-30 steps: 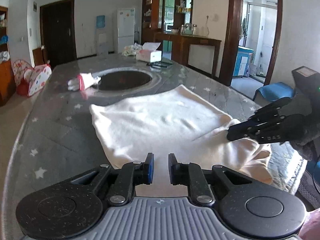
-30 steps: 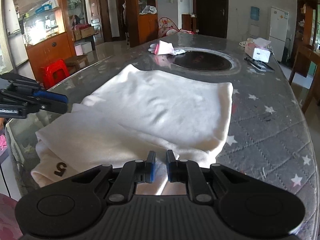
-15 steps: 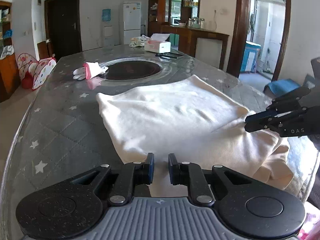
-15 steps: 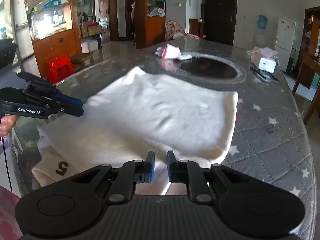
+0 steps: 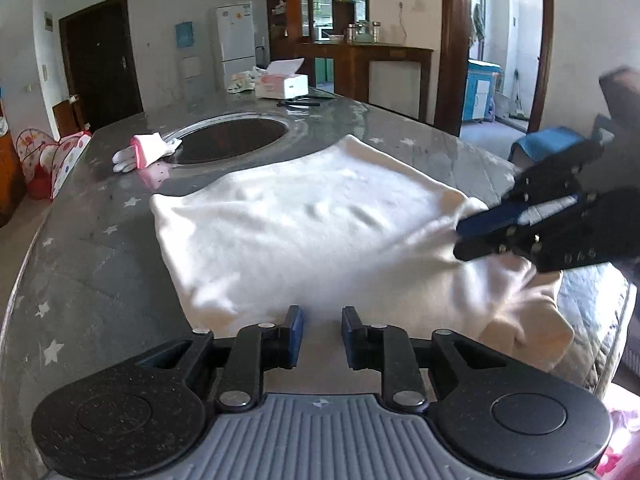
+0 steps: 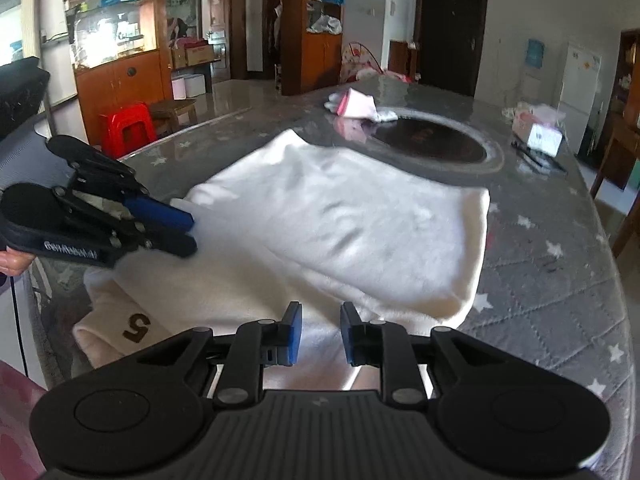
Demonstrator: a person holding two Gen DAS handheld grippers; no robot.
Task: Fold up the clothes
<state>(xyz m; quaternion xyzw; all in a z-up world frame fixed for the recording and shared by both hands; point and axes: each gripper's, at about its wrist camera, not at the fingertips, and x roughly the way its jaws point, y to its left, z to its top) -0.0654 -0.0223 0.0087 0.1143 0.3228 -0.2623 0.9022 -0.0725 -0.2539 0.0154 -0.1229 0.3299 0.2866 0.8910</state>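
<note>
A cream-white garment [image 5: 304, 232] lies folded on the grey star-patterned table [image 5: 92, 264]; it also shows in the right wrist view [image 6: 344, 236], with a brown "5" [image 6: 136, 326] on a cuff at its near end. My left gripper [image 5: 322, 334] is open and empty just above the garment's near edge. It shows in the right wrist view [image 6: 188, 232] at the garment's left side. My right gripper [image 6: 320, 334] is open and empty over the garment's near edge. It shows in the left wrist view [image 5: 460, 238], its tips against the cloth's right side.
A dark round inset [image 5: 236, 138] sits in the table beyond the garment. A pink and white glove [image 5: 146, 152] lies left of it. A tissue box [image 5: 282, 82] stands at the far end. A red stool [image 6: 128, 128] stands on the floor at the left.
Both grippers have moved inward over the garment from its two sides. Both stay open and empty. The garment has not shifted.
</note>
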